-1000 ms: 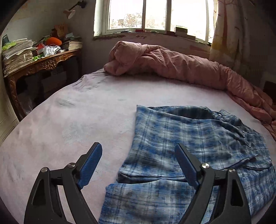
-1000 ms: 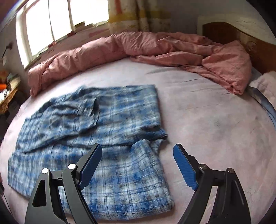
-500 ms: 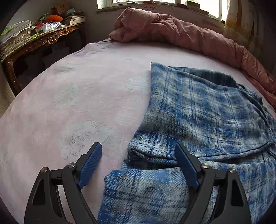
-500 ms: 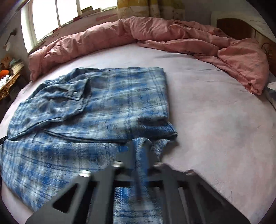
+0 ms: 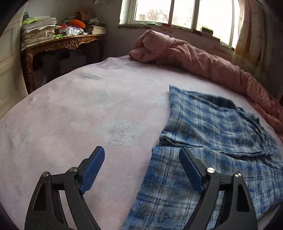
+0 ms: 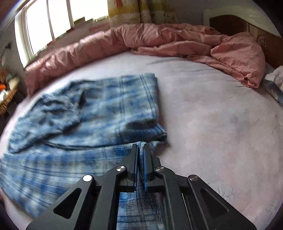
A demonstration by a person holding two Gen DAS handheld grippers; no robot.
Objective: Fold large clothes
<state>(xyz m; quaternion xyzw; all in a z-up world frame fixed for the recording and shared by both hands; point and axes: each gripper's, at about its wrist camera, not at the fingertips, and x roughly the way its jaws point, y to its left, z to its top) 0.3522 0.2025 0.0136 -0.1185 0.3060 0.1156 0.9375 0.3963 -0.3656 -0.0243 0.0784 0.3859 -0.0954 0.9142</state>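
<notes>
My right gripper (image 6: 141,147) is pinching the near right edge of the blue plaid shirt (image 6: 92,113) lying on the bed (image 6: 212,120). My left gripper (image 5: 141,159) is hovering spread, its right finger (image 5: 190,168) over the shirt's near left corner. No readable writing.

Daylit window (image 5: 176,12), carved wooden side table (image 5: 61,42), pink-sheeted bed (image 5: 88,106).

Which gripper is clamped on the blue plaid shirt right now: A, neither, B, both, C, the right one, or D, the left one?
C: the right gripper pinches a fold of the blue plaid shirt, while the left gripper stands open.
</notes>
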